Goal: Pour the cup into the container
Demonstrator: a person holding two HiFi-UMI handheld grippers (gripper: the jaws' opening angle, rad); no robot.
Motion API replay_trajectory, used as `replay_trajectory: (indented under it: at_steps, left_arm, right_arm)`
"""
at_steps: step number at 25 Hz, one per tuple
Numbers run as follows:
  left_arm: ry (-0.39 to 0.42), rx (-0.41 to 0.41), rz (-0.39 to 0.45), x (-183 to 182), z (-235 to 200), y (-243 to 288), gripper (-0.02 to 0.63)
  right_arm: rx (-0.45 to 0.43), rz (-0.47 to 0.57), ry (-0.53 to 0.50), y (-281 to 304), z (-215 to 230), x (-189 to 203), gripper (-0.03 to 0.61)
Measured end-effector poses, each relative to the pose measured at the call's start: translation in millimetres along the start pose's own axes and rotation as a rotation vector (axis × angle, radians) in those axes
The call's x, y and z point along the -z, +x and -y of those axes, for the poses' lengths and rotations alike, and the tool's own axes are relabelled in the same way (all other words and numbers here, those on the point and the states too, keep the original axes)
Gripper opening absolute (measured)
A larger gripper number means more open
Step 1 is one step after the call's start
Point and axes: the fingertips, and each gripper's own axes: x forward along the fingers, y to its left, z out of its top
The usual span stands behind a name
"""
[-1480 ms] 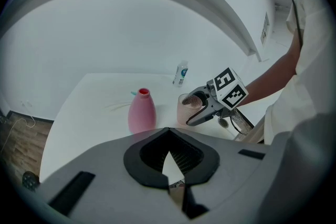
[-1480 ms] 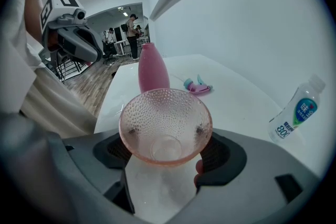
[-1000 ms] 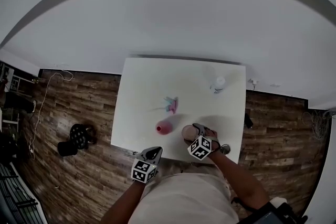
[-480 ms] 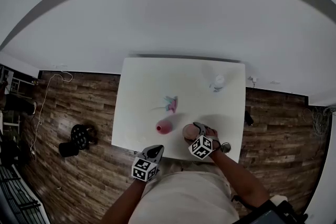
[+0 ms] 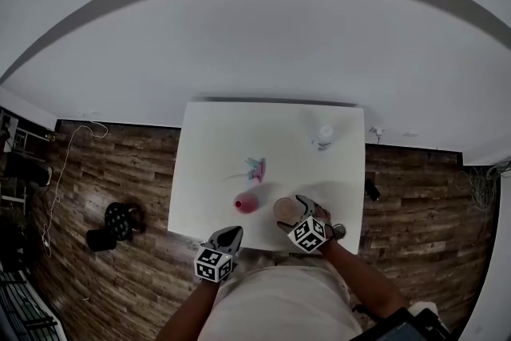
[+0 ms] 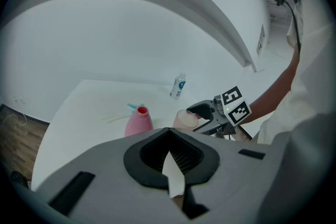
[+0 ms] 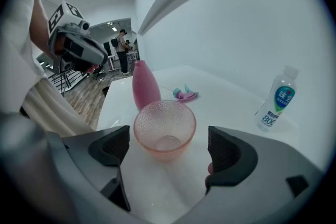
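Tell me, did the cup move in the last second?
No. The cup still stands just right of the pink bottle on the table, same gap as before; only the camera shifted.

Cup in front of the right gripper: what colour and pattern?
The cup is translucent pink, dimpled; best in right gripper view.

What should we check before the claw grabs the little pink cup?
1. Cup standing upright on the table: ok.
2. Cup between the jaws of the right gripper: ok; they have just been opening, and the pads are not touching it.
3. Anything in the cup to pour: cannot tell.
4. Pink bottle upright just beyond the cup: ok.
5. Left gripper shut, empty, away from the cup: ok.
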Motion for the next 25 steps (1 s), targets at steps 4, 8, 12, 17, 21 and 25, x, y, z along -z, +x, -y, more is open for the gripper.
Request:
replay_trajectory:
  at_steps: [4, 8, 12, 17, 21, 25]
  left_arm:
    - [-0.031, -0.006, 0.073, -23.8, -3.7, -5.4, 0.009]
    - [-0.066, -0.012, 0.115, -35.4, 16.1, -15.3, 0.009]
    - [-0.08, 0.002, 0.164, -52.0, 29.3, -24.0, 0.009]
    - [-0.11, -0.015, 0.151, -69.9, 39.8, -27.0, 0.009]
    - [-0.148, 0.02, 0.193, -86.5, 58.4, -34.4, 0.009]
    - [-0.147, 0.059, 0.232, -103.4, 75.2, -36.4, 0.009]
  right_arm:
    - [0.073, 0.076, 0.044, -29.1, 18.8, -29.1, 0.448]
    - [0.111, 0.151, 0.067, -74.2, 23.5, -50.3, 0.448]
    - [0.135, 0.227, 0.117, -111.3, 29.4, -80.4, 0.446]
    - [0.183, 0.329, 0.188, -161.3, 45.7, -116.0, 0.35]
    - [0.188, 0.398, 0.211, -200.0, 47.9, -135.8, 0.267]
    - [0.183, 0.437, 0.215, -222.6, 50.4, -148.3, 0.259]
